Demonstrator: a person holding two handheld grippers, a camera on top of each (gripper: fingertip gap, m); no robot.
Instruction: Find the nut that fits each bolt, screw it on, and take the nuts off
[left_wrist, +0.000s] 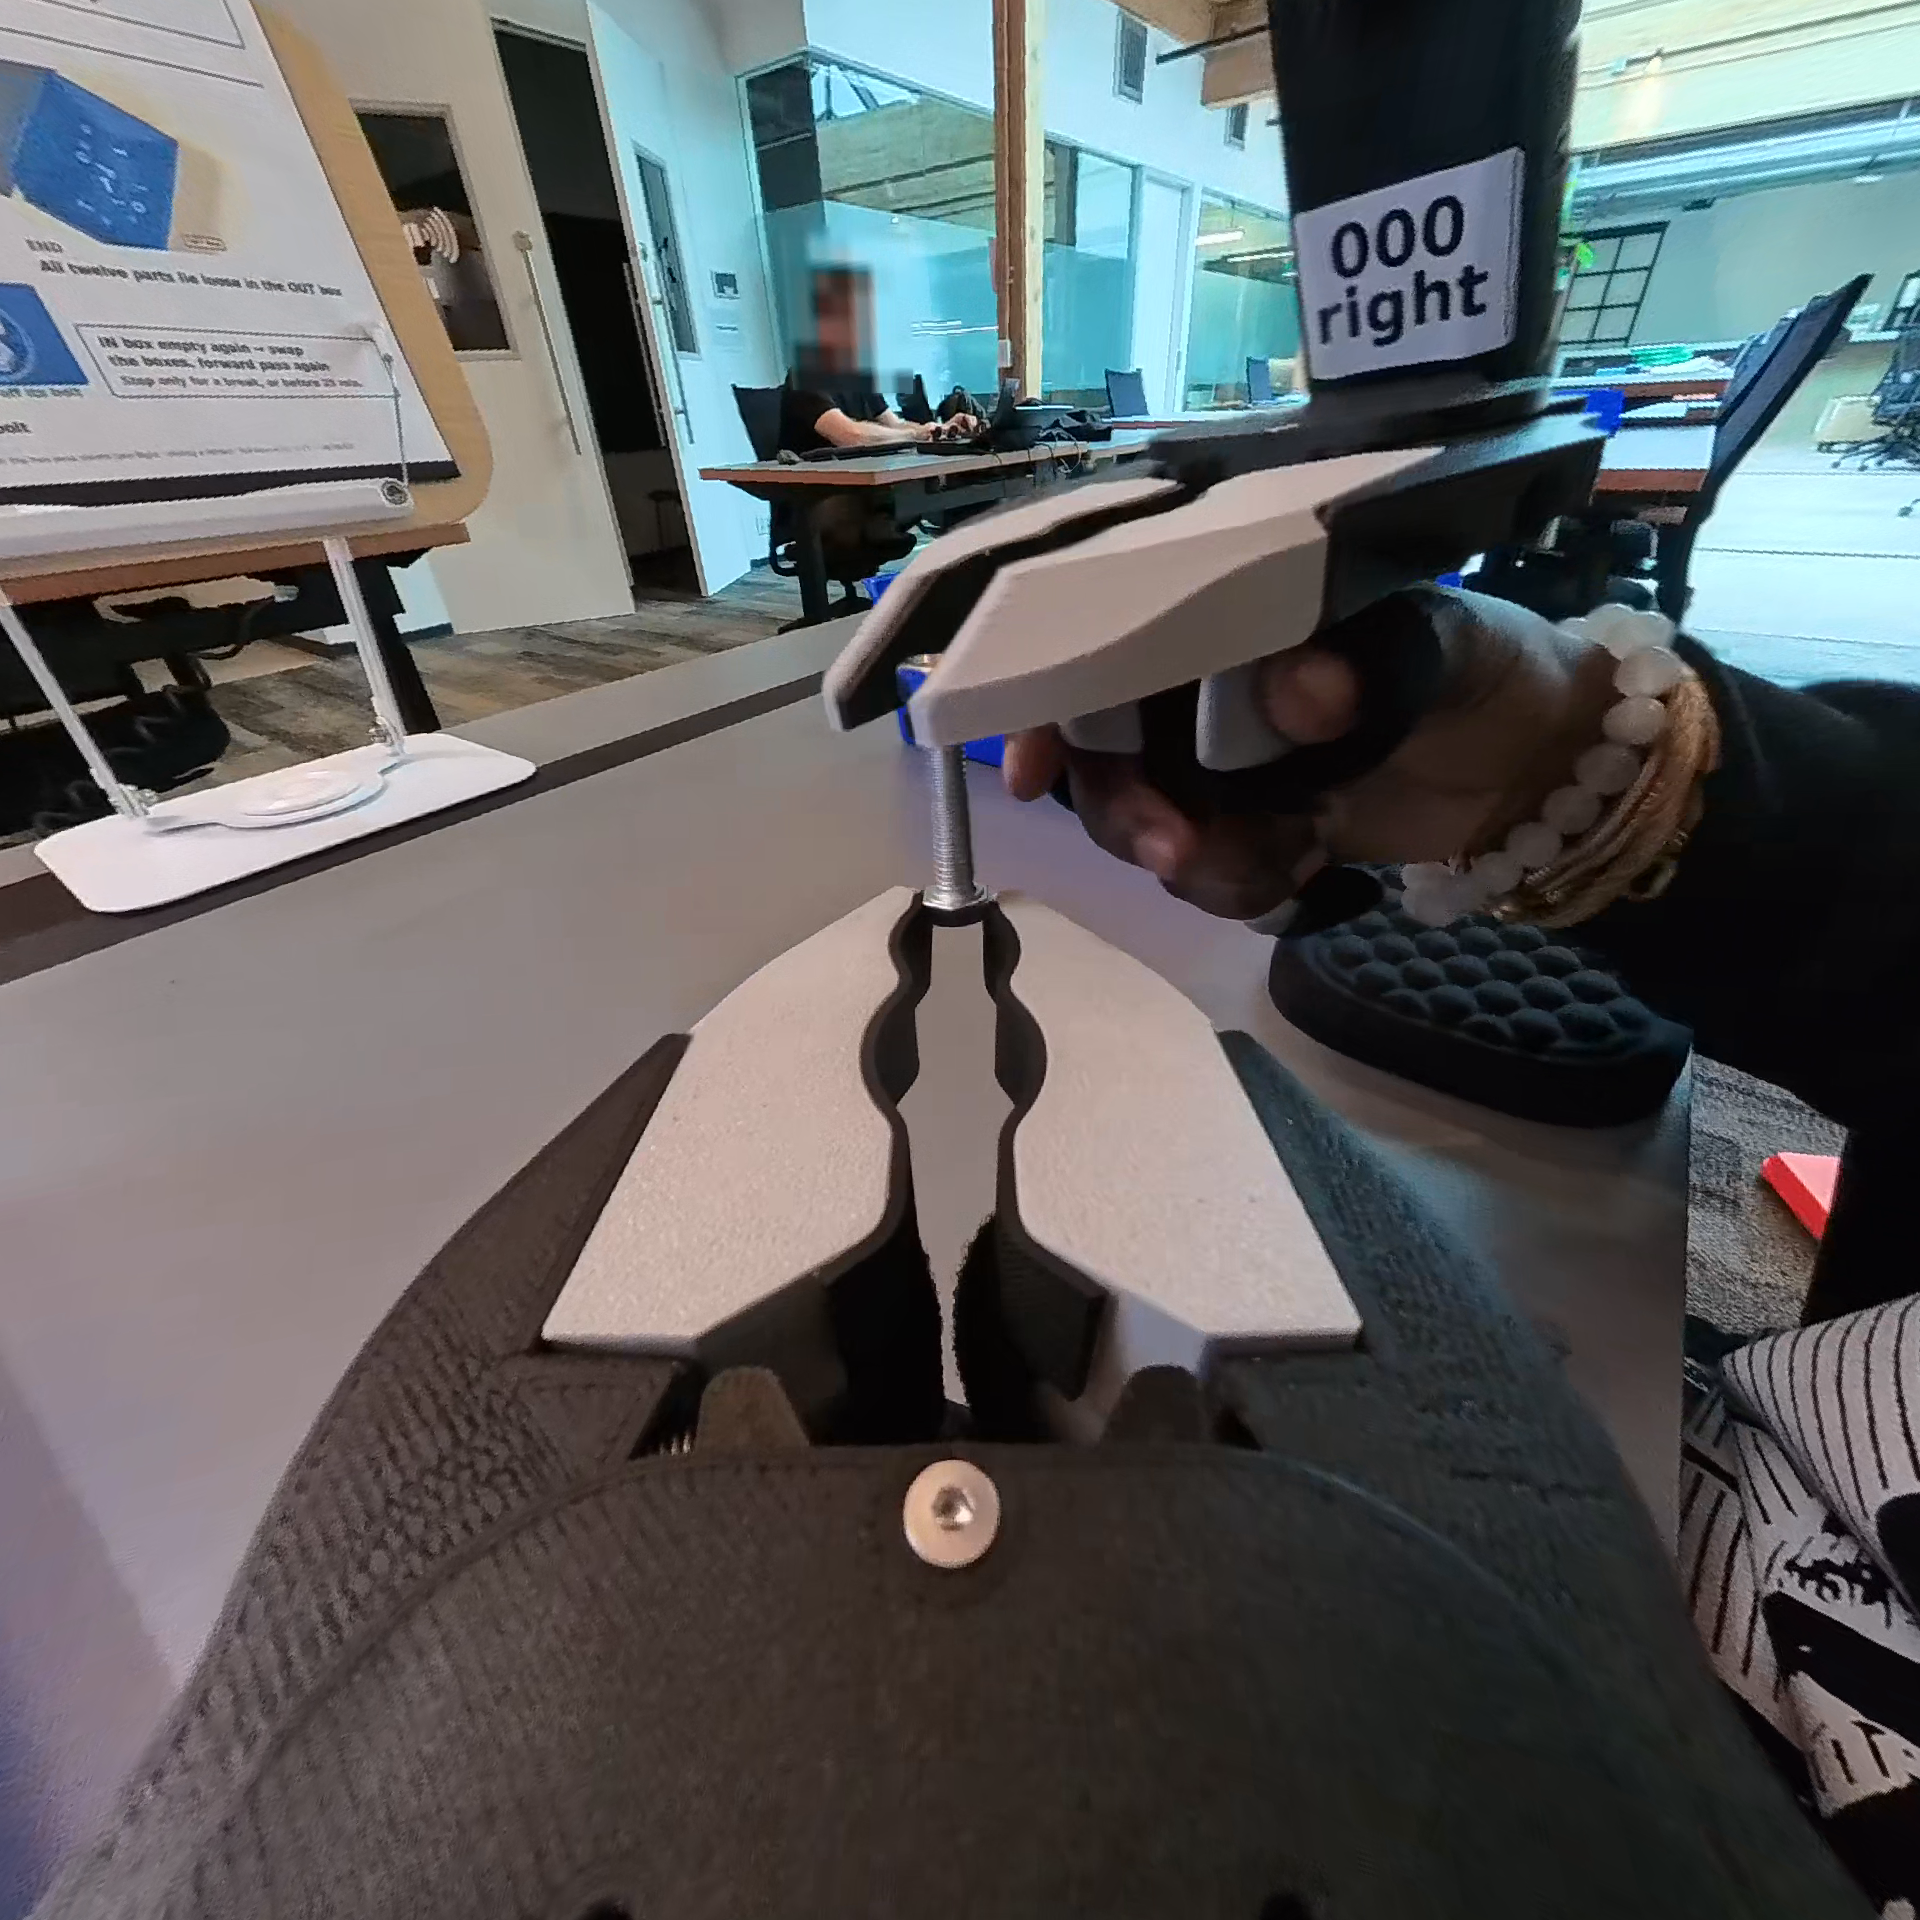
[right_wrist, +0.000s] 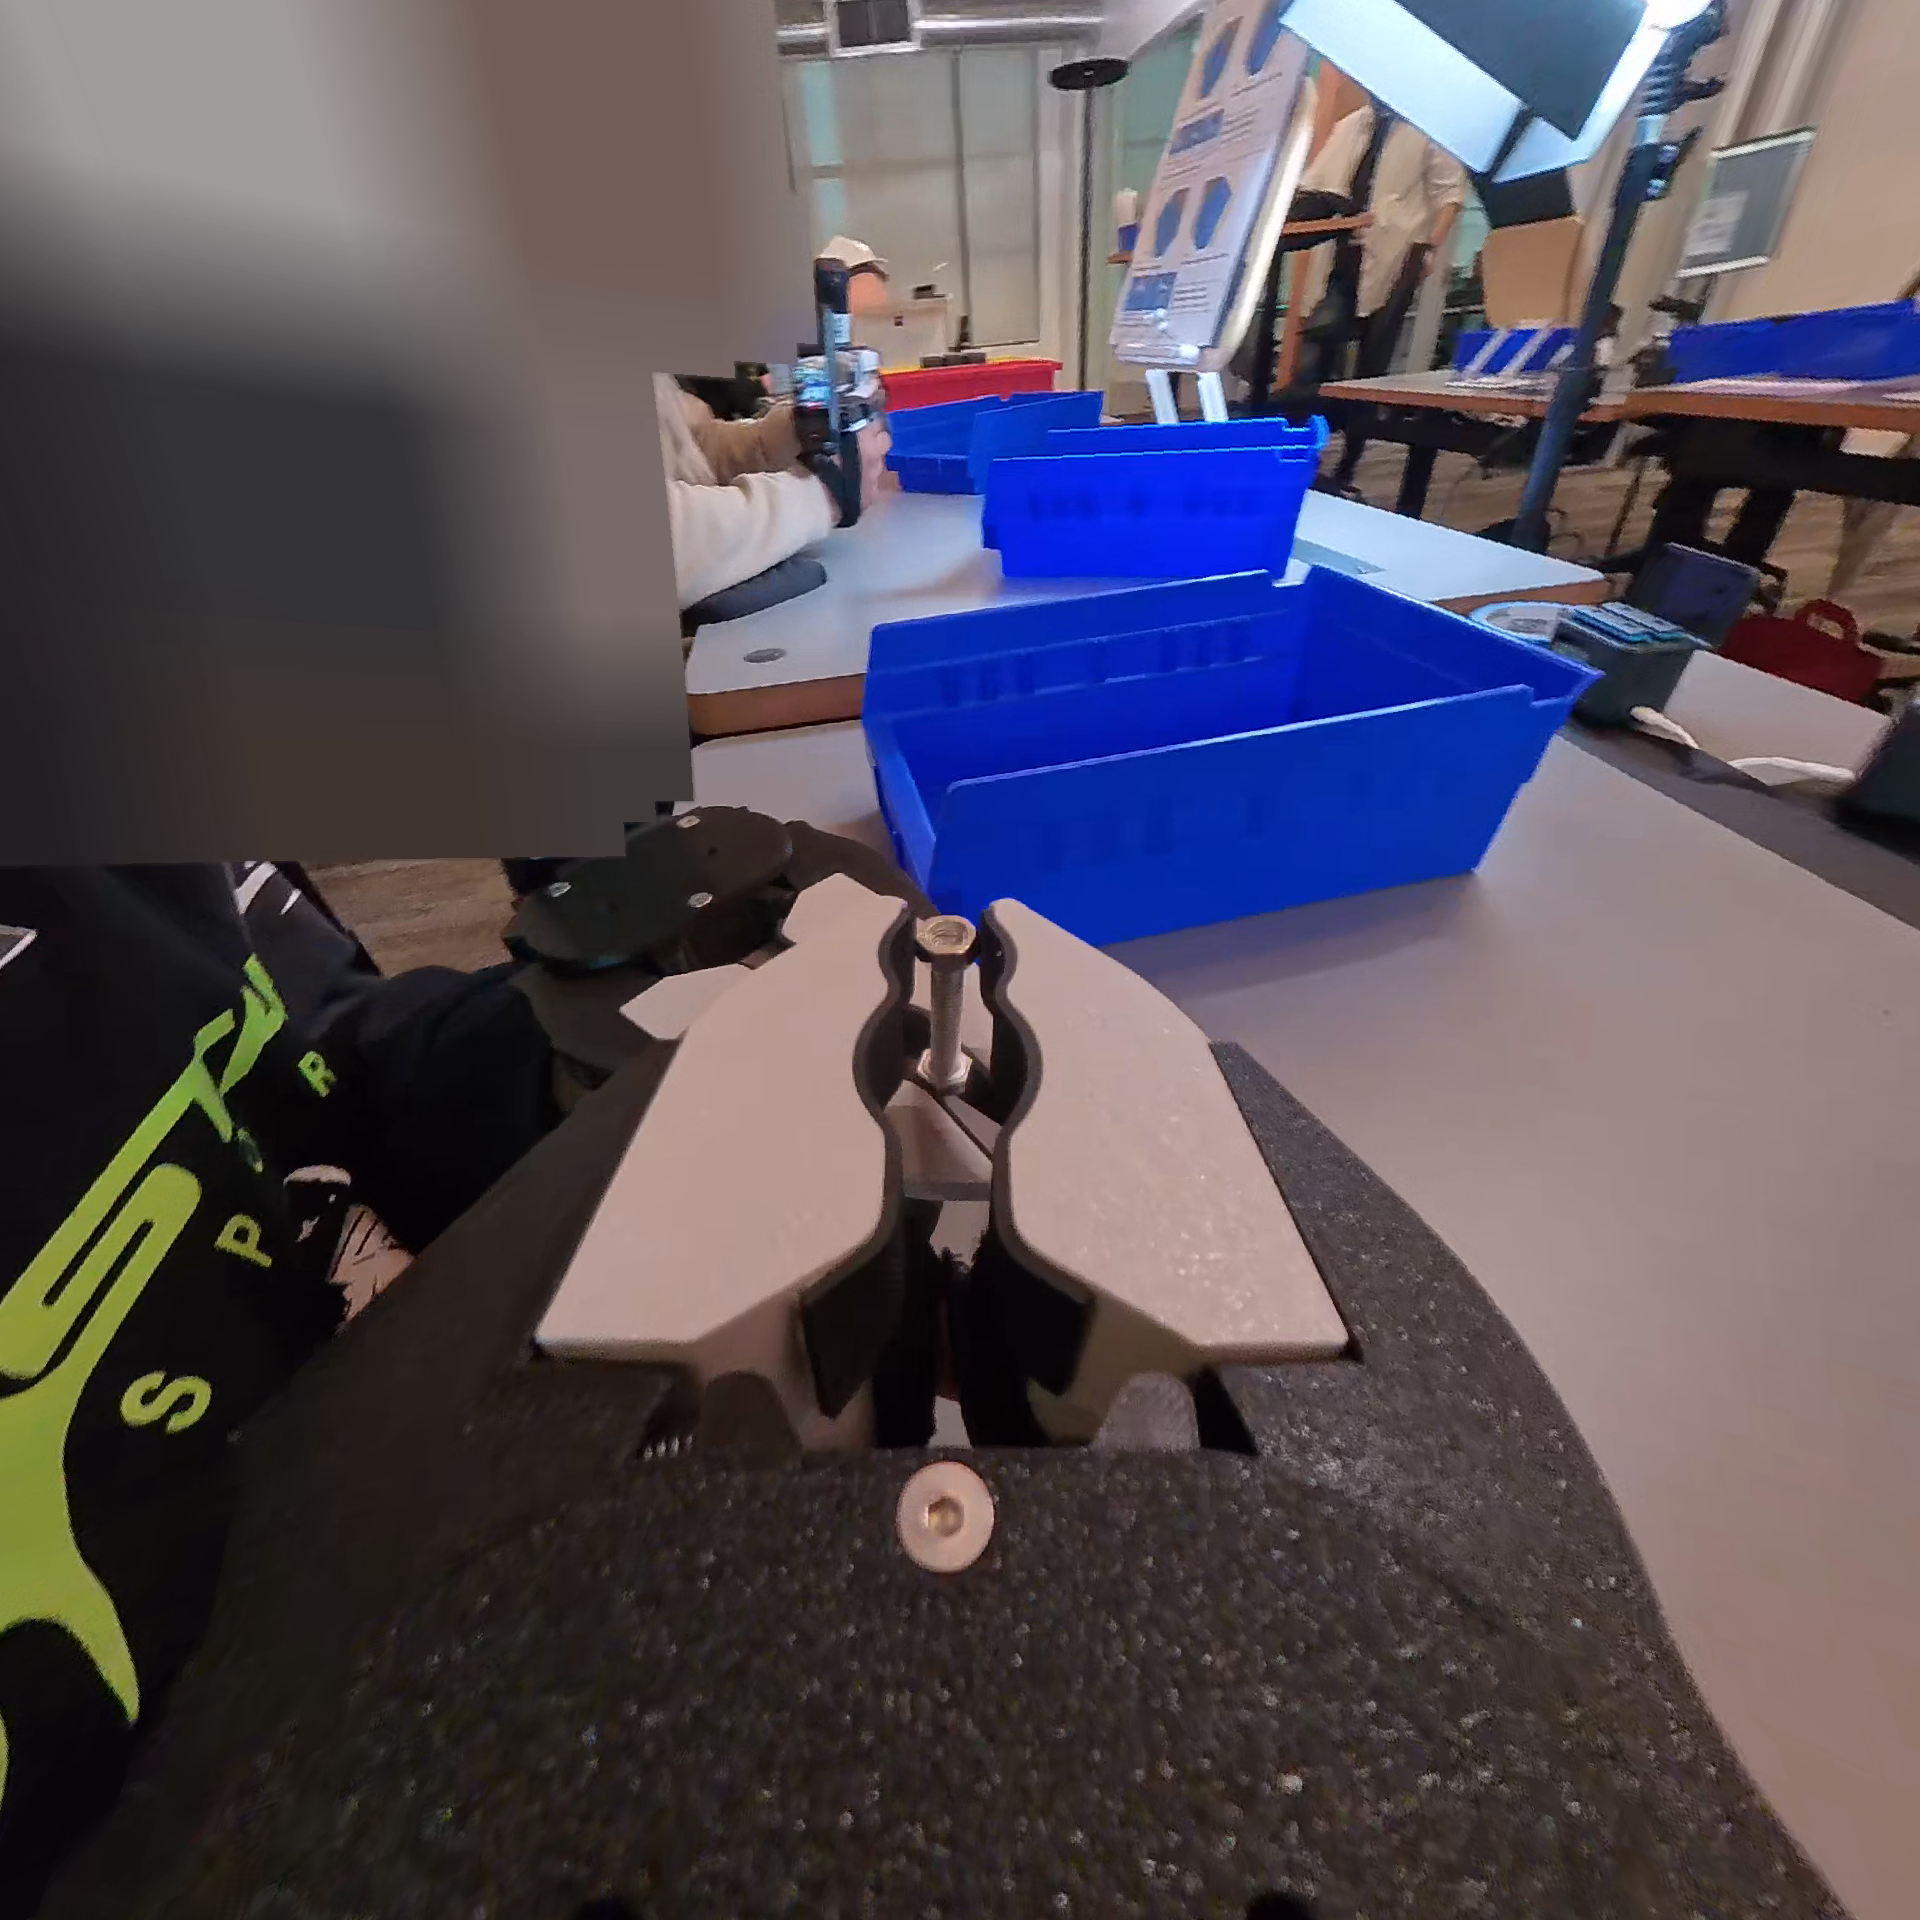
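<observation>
A silver bolt (left_wrist: 952, 821) stands upright above the grey table (left_wrist: 416, 1039) between my two grippers. My left gripper (left_wrist: 954, 916) is shut at its tips on a small nut (left_wrist: 960, 898) at the bolt's lower end. My right gripper (left_wrist: 906, 709) comes in from the right above it and is shut on the bolt's head. In the right wrist view, my right gripper (right_wrist: 945, 935) clamps the hex head, the bolt shaft (right_wrist: 945, 1008) runs down to the nut (right_wrist: 940, 1067), and the left gripper's tips (right_wrist: 935, 1127) show below it.
An open blue bin (right_wrist: 1195, 821) stands just beyond the grippers, with another blue bin (right_wrist: 1143, 509) behind it. An instruction board on a white stand (left_wrist: 187, 260) is at the far left. A black wrist pad (left_wrist: 1475, 1008) lies at the right table edge. A person works at the neighbouring table. The grippers' ends are close to 5 centimeters from one another.
</observation>
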